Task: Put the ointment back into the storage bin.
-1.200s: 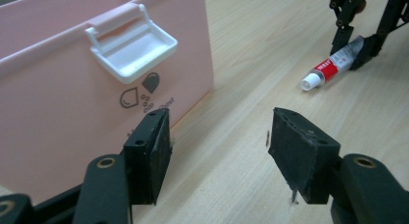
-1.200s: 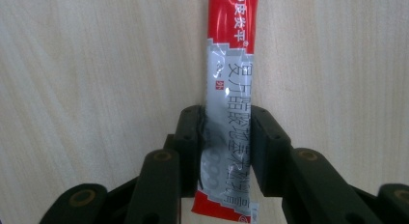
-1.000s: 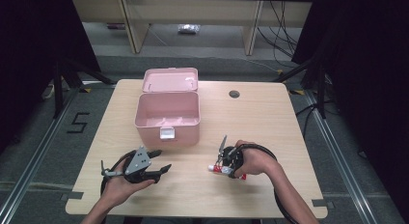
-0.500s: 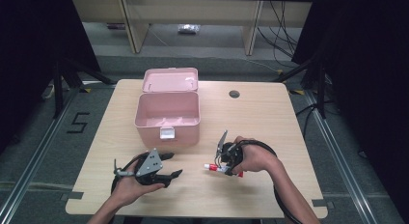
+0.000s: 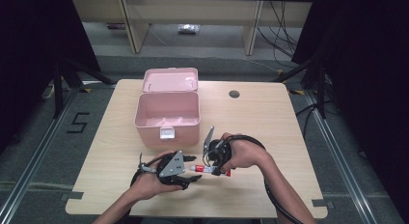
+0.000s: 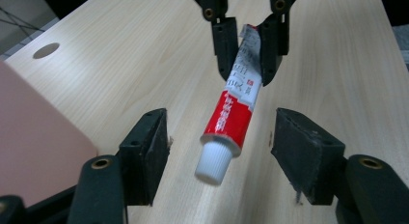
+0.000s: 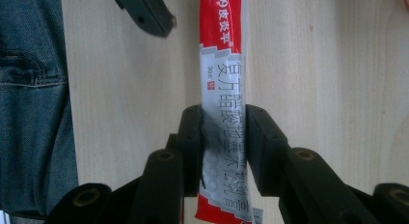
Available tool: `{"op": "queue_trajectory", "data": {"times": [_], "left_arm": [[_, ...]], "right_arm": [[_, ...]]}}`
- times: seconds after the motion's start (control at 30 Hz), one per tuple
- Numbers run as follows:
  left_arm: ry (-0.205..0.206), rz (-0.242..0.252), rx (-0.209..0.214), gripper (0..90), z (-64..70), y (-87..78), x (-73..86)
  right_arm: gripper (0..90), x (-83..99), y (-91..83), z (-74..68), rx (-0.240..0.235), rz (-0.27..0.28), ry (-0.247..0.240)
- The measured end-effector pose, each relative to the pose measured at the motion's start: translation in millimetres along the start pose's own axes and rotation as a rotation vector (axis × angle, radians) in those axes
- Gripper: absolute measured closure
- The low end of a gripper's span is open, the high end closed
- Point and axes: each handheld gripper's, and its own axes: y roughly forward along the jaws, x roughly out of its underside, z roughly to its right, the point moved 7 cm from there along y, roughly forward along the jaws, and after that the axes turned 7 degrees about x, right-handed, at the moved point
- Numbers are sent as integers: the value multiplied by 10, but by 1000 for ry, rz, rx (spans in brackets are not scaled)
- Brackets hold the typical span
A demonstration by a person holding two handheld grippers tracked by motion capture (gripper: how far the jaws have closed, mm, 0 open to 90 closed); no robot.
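Looking down from the high view, the right gripper [image 5: 215, 162] is pinching a red and white tube [image 5: 208, 170] just above the wooden table [image 5: 270, 122], while the left gripper [image 5: 185, 178] is sitting close beside it at the tube's capped end. A pink box [image 5: 167, 119] is standing open behind both hands, its lid [image 5: 170, 79] lying back flat, and the tube is hanging well in front of it (nearer the person's edge of the table).

Riding along in the left gripper view, the left gripper's [image 6: 219, 142] jaws are standing wide apart on either side of the tube's white cap [image 6: 212, 162], touching nothing. The tube [image 6: 233, 108] is slanting away from the camera, and the right gripper [image 6: 245, 45] is clamping its flat printed end farther off. A corner of the pink box [image 6: 34, 137] is showing at the left.

Turning to the right gripper view, the right gripper's [image 7: 224, 147] jaws are pressing together on the tube's [image 7: 223, 79] grey crimped end, with the red part running up and away. One black jaw of the left gripper [image 7: 144, 11] is poking in at the top, and blue denim [image 7: 34, 98] is filling the left edge.
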Motion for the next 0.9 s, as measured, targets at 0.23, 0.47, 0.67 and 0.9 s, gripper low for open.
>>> {"op": "queue_trajectory", "data": {"times": [0.23,0.47,0.67,0.9], "left_arm": [[36,0,44,453,0,47,-19],[71,-2,71,512,40,91,-22],[97,1,73,595,27,101,-34],[117,-9,108,645,37,82,-22]], "right_arm": [[707,-41,3,-12,-14,13,-3],[706,-67,-6,-14,-27,32,-23],[706,-75,-64,-67,-28,-4,24],[705,-94,-44,-67,-35,5,-15]]}}
